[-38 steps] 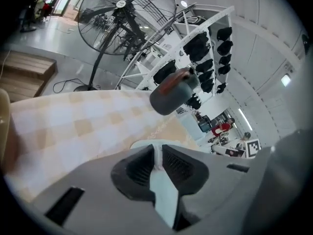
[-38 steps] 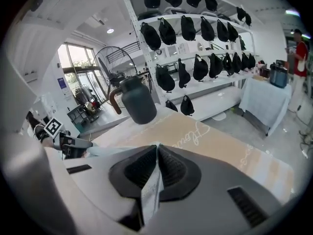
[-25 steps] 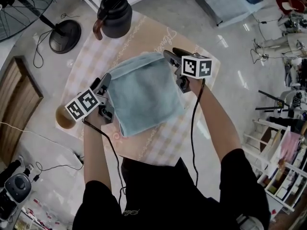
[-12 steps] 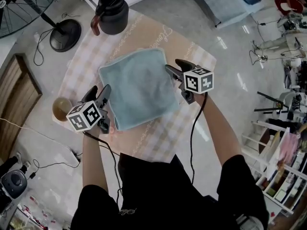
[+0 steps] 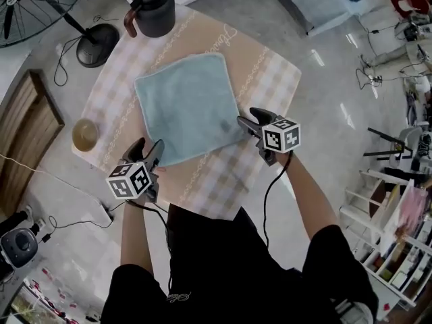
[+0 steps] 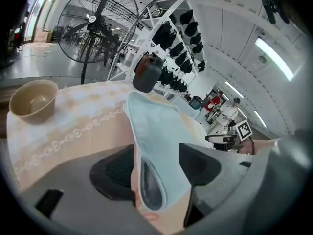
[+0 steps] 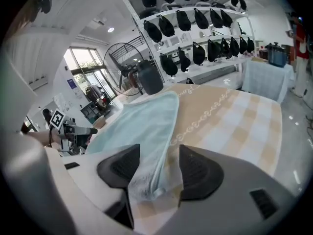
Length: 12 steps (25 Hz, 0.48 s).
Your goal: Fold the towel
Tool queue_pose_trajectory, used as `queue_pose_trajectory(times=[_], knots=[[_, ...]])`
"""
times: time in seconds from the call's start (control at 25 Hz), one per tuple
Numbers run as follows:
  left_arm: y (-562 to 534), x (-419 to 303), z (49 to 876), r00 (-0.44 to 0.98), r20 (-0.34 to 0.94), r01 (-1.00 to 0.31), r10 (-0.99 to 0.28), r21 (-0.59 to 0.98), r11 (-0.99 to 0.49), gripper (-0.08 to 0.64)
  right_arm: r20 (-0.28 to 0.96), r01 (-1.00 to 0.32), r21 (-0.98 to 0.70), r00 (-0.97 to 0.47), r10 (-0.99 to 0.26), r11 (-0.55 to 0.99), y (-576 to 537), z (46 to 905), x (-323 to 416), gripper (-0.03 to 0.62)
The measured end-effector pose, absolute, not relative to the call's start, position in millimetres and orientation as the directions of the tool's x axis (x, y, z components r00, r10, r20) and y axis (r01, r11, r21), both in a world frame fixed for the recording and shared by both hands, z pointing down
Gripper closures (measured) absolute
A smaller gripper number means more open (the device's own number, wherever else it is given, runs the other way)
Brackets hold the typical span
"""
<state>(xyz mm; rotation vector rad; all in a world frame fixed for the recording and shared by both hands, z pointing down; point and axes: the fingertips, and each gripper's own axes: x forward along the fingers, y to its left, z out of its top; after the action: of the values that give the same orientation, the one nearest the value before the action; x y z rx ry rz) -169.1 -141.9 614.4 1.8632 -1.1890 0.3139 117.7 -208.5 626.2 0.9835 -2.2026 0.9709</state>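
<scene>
Left tongs [image 5: 149, 147] and right tongs [image 5: 247, 118] released (right just been opening), each straddling a lower corner of towel [image 5: 185, 106] lying toward frame top.

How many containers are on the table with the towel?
2. A dark jug stands at the far corner of the table; a tan bowl sits at its left edge. Nothing seems to hide another.

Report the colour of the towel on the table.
The towel is light blue; this shows best in the head view.
</scene>
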Motion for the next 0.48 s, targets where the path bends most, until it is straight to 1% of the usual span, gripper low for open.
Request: queue_pose_trajectory(times=[0.28, 0.48], knots=[[-98, -153, 626, 0.489, 0.657, -0.858, -0.573, 0.48, -0.182, 0.291, 0.723, -0.738, -0.398, -0.618, -0.308, 0.545, -160, 645, 117, 0.36], [-81, -139, 634, 0.506, 0.653, -0.847, -0.563, 0.5, -0.181, 0.291, 0.741, -0.718, -0.384, -0.615, -0.27, 0.58, -144, 654, 117, 0.36]])
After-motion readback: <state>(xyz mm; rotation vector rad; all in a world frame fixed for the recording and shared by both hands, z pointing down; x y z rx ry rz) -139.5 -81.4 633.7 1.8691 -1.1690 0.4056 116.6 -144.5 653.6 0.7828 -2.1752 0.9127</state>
